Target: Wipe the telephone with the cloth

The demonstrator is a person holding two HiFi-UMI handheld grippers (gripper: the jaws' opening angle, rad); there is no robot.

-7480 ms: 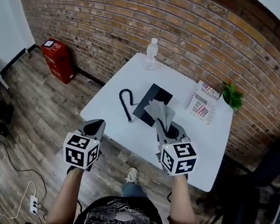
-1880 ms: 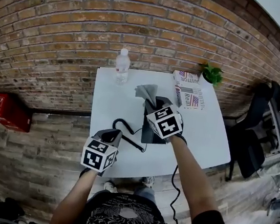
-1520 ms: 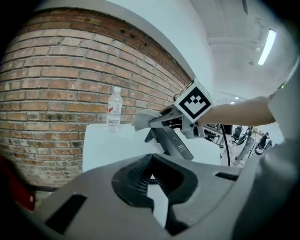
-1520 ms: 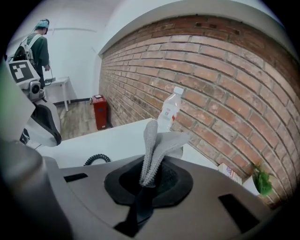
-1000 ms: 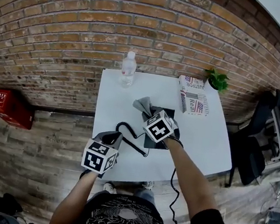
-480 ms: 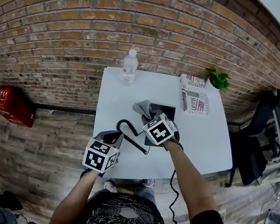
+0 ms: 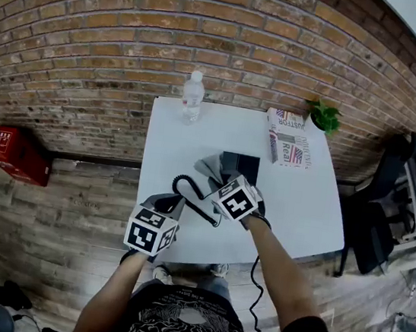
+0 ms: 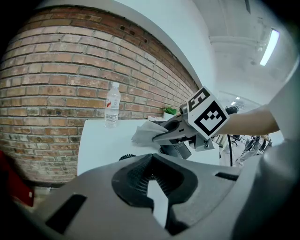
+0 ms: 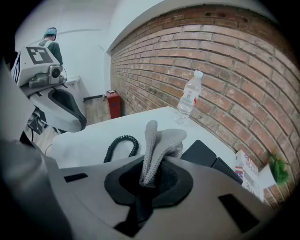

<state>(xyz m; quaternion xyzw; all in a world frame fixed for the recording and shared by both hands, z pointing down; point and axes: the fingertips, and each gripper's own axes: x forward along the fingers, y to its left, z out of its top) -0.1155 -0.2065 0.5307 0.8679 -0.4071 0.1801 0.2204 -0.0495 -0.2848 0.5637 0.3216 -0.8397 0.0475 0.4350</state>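
The black telephone [image 7: 240, 164] lies flat at the middle of the white table [image 7: 302, 205], and its coiled cord [image 7: 187, 191] curls off to the left. My right gripper [image 7: 220, 180] is shut on a grey cloth [image 7: 208, 167], which bunches out past the jaws over the phone's near-left edge. In the right gripper view the cloth [image 9: 159, 139] stands up between the jaws, with the telephone [image 9: 206, 158] just beyond it. My left gripper [image 7: 169, 199] hovers at the table's near edge, left of the cord, shut with nothing in it.
A water bottle [image 7: 192, 97] stands at the table's far edge. A magazine [image 7: 288, 139] and a small plant [image 7: 325, 117] sit at the far right. A red box [image 7: 7, 150] is on the floor to the left, a dark chair [image 7: 385, 217] to the right.
My right gripper has drawn the cloth toward me and slightly left across the telephone, uncovering more of its far end. The left gripper has stayed almost still.
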